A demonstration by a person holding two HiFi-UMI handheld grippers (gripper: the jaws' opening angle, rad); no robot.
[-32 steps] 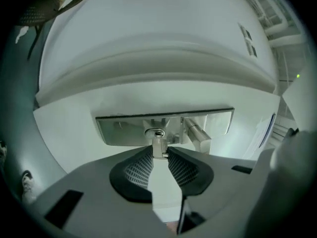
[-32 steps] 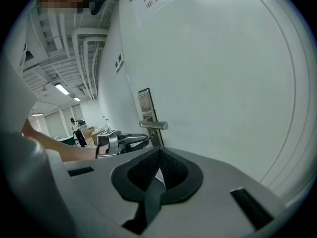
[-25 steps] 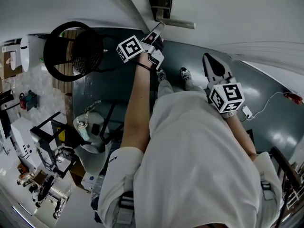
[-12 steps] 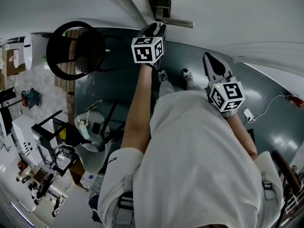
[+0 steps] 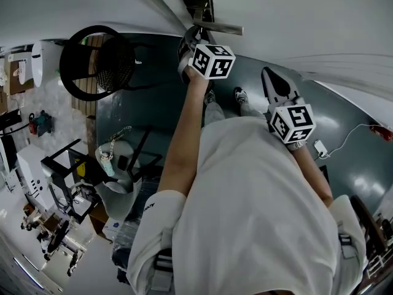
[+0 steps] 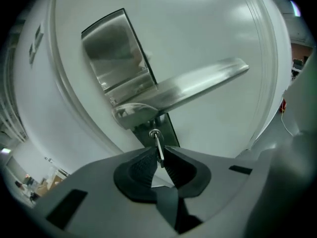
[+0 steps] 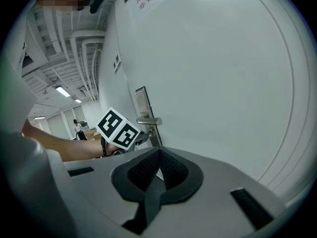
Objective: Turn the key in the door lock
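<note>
A small metal key point(image 6: 159, 148) sticks out of the keyhole just under the silver lever handle point(image 6: 198, 86) on the steel lock plate point(image 6: 111, 53) of the white door. My left gripper point(image 6: 159, 153) has just been closing, and its dark pads now pinch the key from both sides. In the head view the left gripper point(image 5: 191, 39) reaches up under the handle point(image 5: 218, 28). My right gripper point(image 7: 159, 155) is shut with nothing in it and hangs to the right of the lock, away from the door point(image 5: 273, 82). The right gripper view also shows the left gripper's marker cube point(image 7: 118, 129).
A black round-backed chair point(image 5: 95, 63) stands left of the door on the dark floor. Cluttered benches and equipment point(image 5: 55, 183) fill the lower left. A white cable point(image 5: 350, 131) runs across the floor at the right. The person's shoes point(image 5: 239, 95) are below the handle.
The left gripper has rolled about its own axis, so its marker cube swung from the left of the wrist to the right. It now sits closer under the handle. The right gripper stayed still.
</note>
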